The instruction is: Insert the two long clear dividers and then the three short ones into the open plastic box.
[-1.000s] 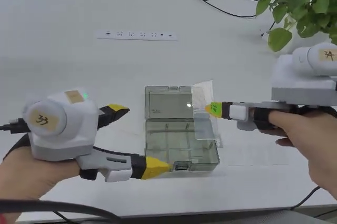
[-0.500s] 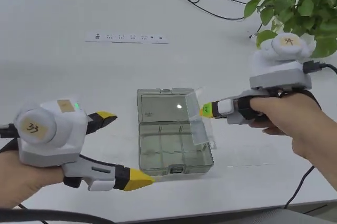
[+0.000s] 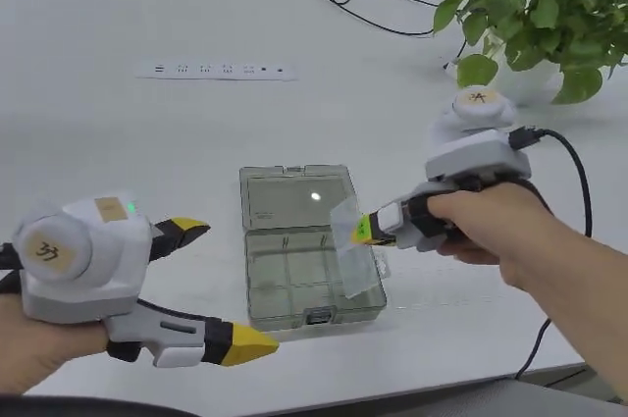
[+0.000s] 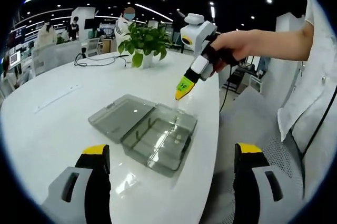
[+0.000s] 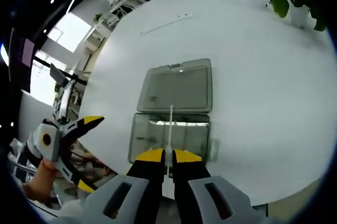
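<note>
Right gripper (image 3: 365,231), jaws pinching a clear divider (image 3: 351,262) just above the open plastic box (image 3: 294,275): best lowered upright, square to the box walls. Left gripper (image 3: 235,285), jaws spread, hovers beside the box.

left gripper (image 3: 231,285), round tag (image 3: 46,252): "33", handwritten, approx. upside down.
right gripper (image 3: 360,231), top tag (image 3: 478,97): handwritten marks, too small to read.
right gripper tip, green sticker (image 4: 183,84): dark print, illegible.
</note>
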Action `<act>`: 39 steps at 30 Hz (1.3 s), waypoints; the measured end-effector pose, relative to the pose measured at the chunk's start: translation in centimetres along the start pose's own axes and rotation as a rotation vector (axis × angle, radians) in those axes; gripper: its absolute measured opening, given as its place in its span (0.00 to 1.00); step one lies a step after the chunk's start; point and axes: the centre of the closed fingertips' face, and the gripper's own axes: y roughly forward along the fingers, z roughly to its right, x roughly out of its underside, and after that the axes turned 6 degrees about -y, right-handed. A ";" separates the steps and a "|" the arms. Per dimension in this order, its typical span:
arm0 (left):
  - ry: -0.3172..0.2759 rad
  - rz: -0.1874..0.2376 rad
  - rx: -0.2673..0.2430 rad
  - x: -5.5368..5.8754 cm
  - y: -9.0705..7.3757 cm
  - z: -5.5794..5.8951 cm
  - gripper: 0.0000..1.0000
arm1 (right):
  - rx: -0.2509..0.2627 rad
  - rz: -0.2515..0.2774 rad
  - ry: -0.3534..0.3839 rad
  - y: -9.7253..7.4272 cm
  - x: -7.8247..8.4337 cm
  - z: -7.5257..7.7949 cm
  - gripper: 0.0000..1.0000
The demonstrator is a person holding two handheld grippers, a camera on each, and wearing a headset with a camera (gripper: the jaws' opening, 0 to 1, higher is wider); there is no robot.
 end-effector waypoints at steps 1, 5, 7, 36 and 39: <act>0.001 0.001 0.002 0.0 0.0 0.0 1.00 | 0.005 -0.007 0.006 0.2 0.3 0.1 0.07; -0.001 0.002 0.009 0.0 0.1 0.1 1.00 | 0.018 -0.013 0.009 0.6 0.4 0.4 0.07; -0.001 0.007 0.011 0.0 0.2 0.2 1.00 | 0.028 -0.020 0.011 0.8 0.4 0.6 0.07; -0.039 0.027 0.015 0.2 0.4 0.2 0.99 | 0.058 -0.058 0.032 2.7 1.5 1.4 0.07; -0.042 0.029 0.016 0.2 0.4 0.2 0.99 | 0.057 -0.059 0.031 2.8 1.5 1.3 0.07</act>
